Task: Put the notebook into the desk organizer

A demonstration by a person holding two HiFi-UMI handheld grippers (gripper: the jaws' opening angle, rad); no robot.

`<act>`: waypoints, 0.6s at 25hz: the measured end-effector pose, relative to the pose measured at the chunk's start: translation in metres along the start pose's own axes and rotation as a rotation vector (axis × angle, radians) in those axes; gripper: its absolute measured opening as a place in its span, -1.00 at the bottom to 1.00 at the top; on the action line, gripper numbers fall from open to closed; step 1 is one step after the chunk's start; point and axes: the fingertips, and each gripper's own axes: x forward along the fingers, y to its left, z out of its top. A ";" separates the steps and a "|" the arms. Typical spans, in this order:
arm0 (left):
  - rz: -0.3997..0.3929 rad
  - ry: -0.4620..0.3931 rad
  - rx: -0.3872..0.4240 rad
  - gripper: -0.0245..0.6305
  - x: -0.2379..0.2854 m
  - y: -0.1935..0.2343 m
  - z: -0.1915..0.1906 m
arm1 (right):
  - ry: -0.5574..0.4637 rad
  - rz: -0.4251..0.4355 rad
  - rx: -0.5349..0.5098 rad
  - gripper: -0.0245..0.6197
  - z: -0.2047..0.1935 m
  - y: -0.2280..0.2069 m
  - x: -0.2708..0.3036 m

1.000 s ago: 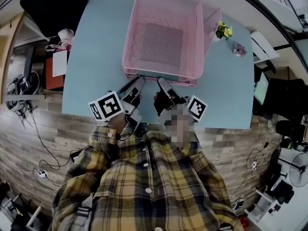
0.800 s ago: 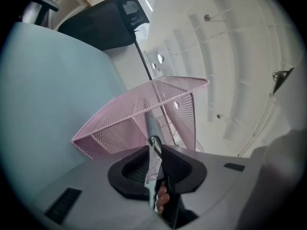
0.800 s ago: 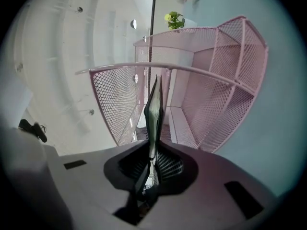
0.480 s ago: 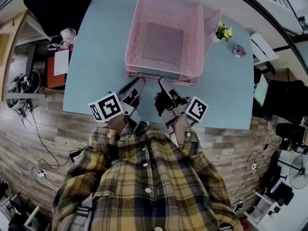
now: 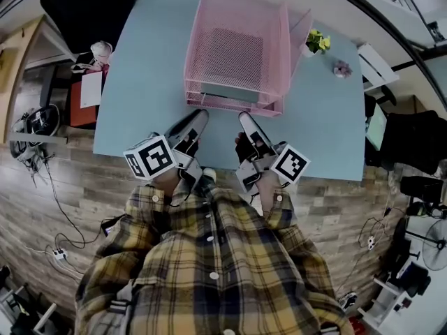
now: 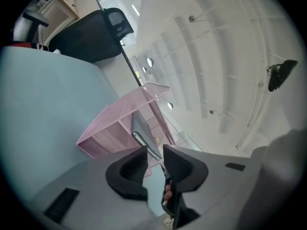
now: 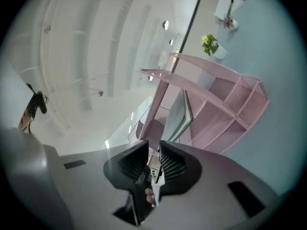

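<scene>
The pink mesh desk organizer point(image 5: 285, 54) stands on the light blue table point(image 5: 140, 82). The grey notebook point(image 5: 230, 91) lies in its lower tier, one edge showing at the front opening. Both grippers hover just in front of that opening, apart from the notebook. My left gripper point(image 5: 198, 119) is opening its jaws, with nothing between the pads. In the left gripper view the notebook point(image 6: 144, 131) sits beyond the gripper point(image 6: 154, 158), inside the organizer point(image 6: 108, 128). My right gripper point(image 5: 246, 121) holds a narrow gap with nothing in it. The right gripper view shows the notebook point(image 7: 180, 114) inside the organizer point(image 7: 230, 104), beyond the gripper point(image 7: 154, 152).
A small pot of yellow flowers point(image 5: 318, 42) and a small purple ornament point(image 5: 341, 68) stand right of the organizer. A black chair point(image 5: 84, 5) is at the table's far left corner. A low stand with papers point(image 5: 87, 89) is beside the table's left edge. The table's near edge runs under the grippers.
Both grippers have drawn back from the organizer's front toward the person. The left jaws have spread wider. The notebook stays in the lower tier.
</scene>
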 end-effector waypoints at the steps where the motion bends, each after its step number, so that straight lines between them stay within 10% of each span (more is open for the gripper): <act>1: -0.002 -0.006 0.022 -0.64 -0.004 -0.004 0.002 | -0.007 -0.004 -0.048 -0.76 0.003 0.006 -0.004; 15: -0.021 -0.095 0.571 -0.65 -0.043 -0.084 0.020 | -0.091 -0.197 -0.901 -0.76 0.039 0.080 -0.070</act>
